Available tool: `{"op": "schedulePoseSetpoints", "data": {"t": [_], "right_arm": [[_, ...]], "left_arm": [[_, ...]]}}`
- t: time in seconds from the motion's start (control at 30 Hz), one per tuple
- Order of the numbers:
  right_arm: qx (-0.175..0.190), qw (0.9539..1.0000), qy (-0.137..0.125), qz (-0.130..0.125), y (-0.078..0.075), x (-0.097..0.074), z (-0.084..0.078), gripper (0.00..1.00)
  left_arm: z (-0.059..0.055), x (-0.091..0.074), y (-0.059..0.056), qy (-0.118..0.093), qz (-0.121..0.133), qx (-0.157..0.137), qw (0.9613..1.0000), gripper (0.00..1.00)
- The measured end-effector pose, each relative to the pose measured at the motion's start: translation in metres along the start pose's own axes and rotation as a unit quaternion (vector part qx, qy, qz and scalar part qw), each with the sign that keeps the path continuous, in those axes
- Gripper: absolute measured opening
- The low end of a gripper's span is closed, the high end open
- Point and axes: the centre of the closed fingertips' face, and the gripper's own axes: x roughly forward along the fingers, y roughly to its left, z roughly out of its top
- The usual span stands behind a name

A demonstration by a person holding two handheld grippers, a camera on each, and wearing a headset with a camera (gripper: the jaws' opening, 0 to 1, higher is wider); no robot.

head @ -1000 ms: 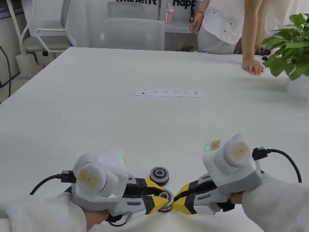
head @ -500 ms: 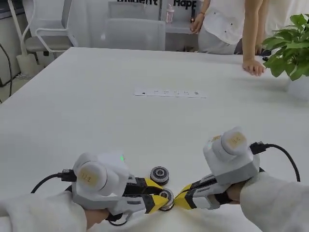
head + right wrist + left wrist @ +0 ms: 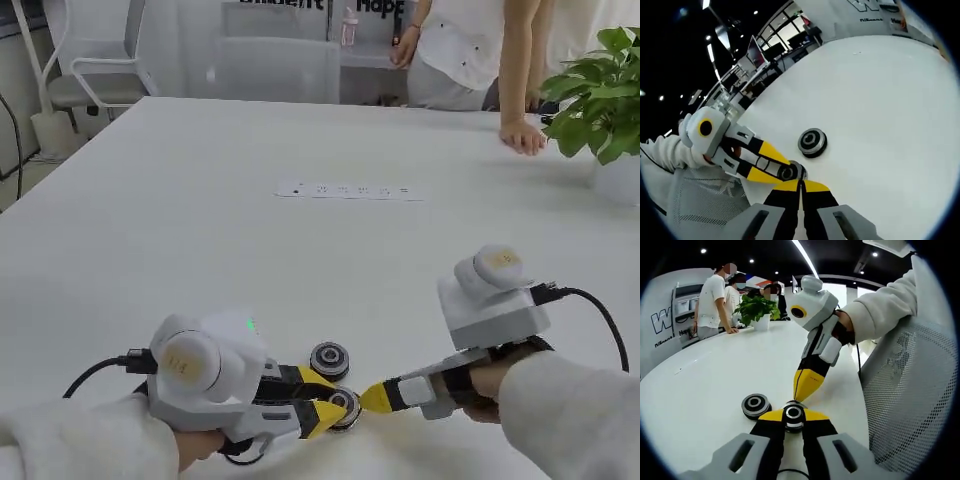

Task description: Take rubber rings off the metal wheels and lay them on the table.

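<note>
One white table [image 3: 200, 200], potted plant [image 3: 598, 90] atop

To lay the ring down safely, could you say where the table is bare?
Bare: the stretch between the power strip and the loose wheel, and from the right claw to the plant. Crowded: the held wheel, where the left claw meets it.

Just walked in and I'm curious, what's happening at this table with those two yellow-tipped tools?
A person at the white table holds a gripper in each hand. The left gripper clamps a small metal wheel; the right gripper, jaws shut, has its tips at that wheel's edge, probably after its rubber ring. A second wheel lies loose beside them.
</note>
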Motion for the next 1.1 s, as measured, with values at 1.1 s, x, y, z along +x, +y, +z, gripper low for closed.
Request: {"op": "schedulePoseSetpoints", "data": {"t": [1.1], "right_arm": [[-0.014, 0.9996, -0.008, 0.025, 0.017, 0.003, 0.005, 0.0]], "left_arm": [[-0.001, -0.001, 0.001, 0.003, 0.0, 0.003, 1.0, 0.08]]}}
